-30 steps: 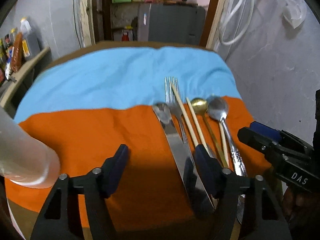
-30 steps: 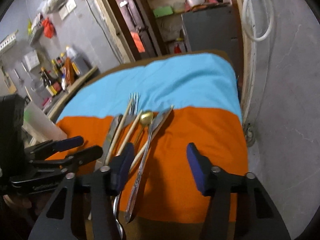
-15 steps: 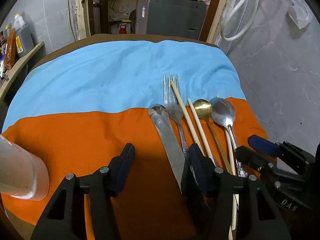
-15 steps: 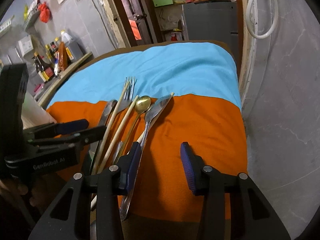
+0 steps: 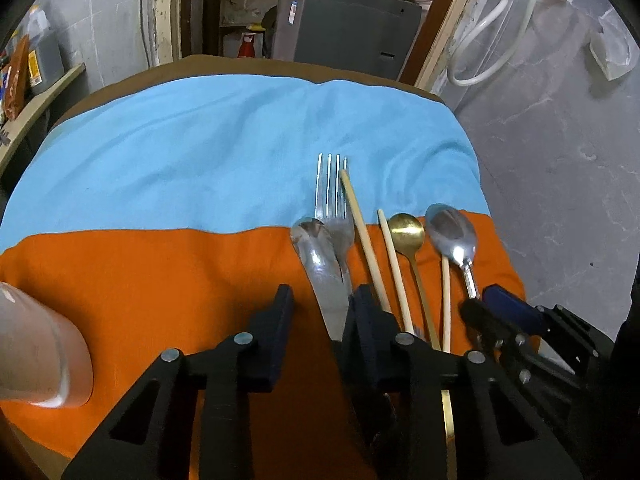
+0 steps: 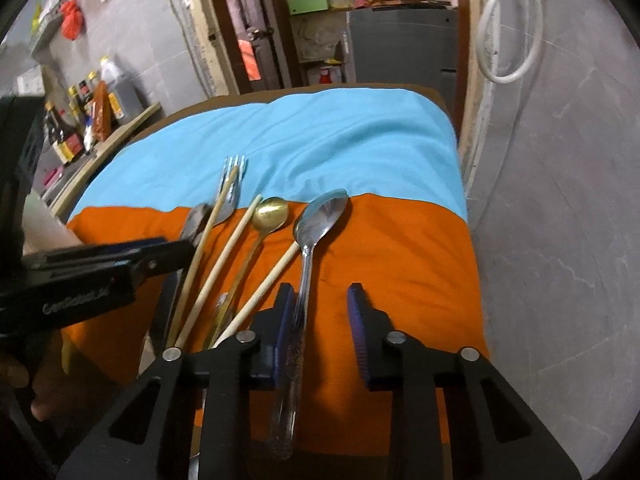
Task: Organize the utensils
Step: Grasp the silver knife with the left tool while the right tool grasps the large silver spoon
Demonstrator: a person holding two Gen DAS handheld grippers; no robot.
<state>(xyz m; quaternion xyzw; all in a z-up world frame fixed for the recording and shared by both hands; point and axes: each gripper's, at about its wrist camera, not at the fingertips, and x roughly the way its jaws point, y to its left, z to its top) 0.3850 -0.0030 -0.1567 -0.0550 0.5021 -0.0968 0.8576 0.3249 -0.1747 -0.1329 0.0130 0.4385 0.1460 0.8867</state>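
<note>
1. Left wrist view: the left gripper [image 5: 320,312] hangs low over the orange cloth [image 5: 160,280]. Its jaws have just been closing, yet a gap is left between them. The knife [image 5: 324,276] blade runs up through that gap, hugging the right-hand finger; can't tell if the pad actually touches it, so I wouldn't call it clamped.
2. Right behind the knife's tip sits the fork [image 5: 334,204], tines out over the blue cloth [image 5: 200,160].
3. To the right of that gripper lie the chopsticks [image 5: 366,240], then the gold spoon [image 5: 406,232], then the silver spoon [image 5: 452,236].
4. Off to its left stands a frosted cup [image 5: 40,352], well apart from the cutlery.
5. Right wrist view: the right gripper [image 6: 320,320] has also just been narrowing its jaws, and they're still apart. The silver spoon's [image 6: 316,220] handle runs between them, right against the left-hand pad, with bare orange cloth between it and the other pad. So not pinched.
6. Further left from it: a loose chopstick, the gold spoon [image 6: 272,212], and the other gripper [image 6: 176,252] poking in over the knife.
</note>
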